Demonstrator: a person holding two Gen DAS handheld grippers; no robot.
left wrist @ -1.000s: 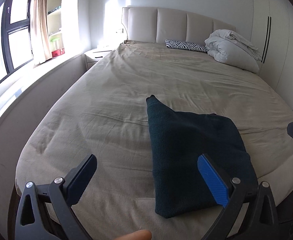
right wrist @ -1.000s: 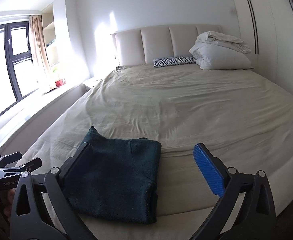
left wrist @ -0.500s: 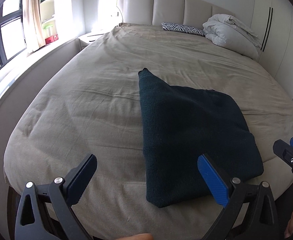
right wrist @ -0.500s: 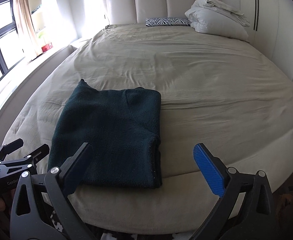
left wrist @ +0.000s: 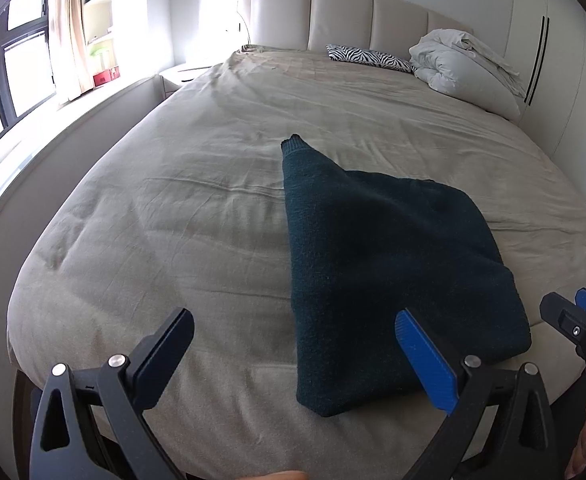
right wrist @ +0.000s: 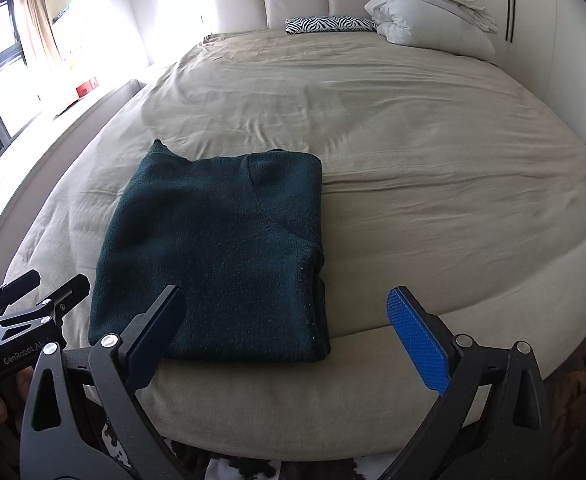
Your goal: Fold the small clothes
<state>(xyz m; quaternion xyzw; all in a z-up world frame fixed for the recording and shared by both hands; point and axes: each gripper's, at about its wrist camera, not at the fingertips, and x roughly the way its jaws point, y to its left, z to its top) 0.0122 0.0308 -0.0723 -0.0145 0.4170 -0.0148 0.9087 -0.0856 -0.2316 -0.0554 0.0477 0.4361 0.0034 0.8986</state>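
A dark green knit garment (left wrist: 389, 272) (right wrist: 221, 256) lies folded into a thick rectangle near the foot of the beige bed (left wrist: 173, 208) (right wrist: 433, 152), one cuff corner poking out at its far left. My left gripper (left wrist: 297, 344) hangs open over the bed's near edge, its blue right pad just above the garment's near corner. My right gripper (right wrist: 289, 324) is open too, hovering before the garment's near right edge, holding nothing. Each gripper shows at the edge of the other's view: the right one (left wrist: 573, 320), the left one (right wrist: 33, 292).
A zebra-print pillow (right wrist: 329, 24) and a bundled white duvet (right wrist: 429, 16) sit by the padded headboard (left wrist: 345, 16). White wardrobe doors (left wrist: 553, 60) line the right wall. A window with a curtain (left wrist: 69, 40) and a low ledge run along the left.
Both grippers have come closer to the bed and tilted down since a second ago, so the garment looms larger. The garment itself has not moved, and both jaws stay wide.
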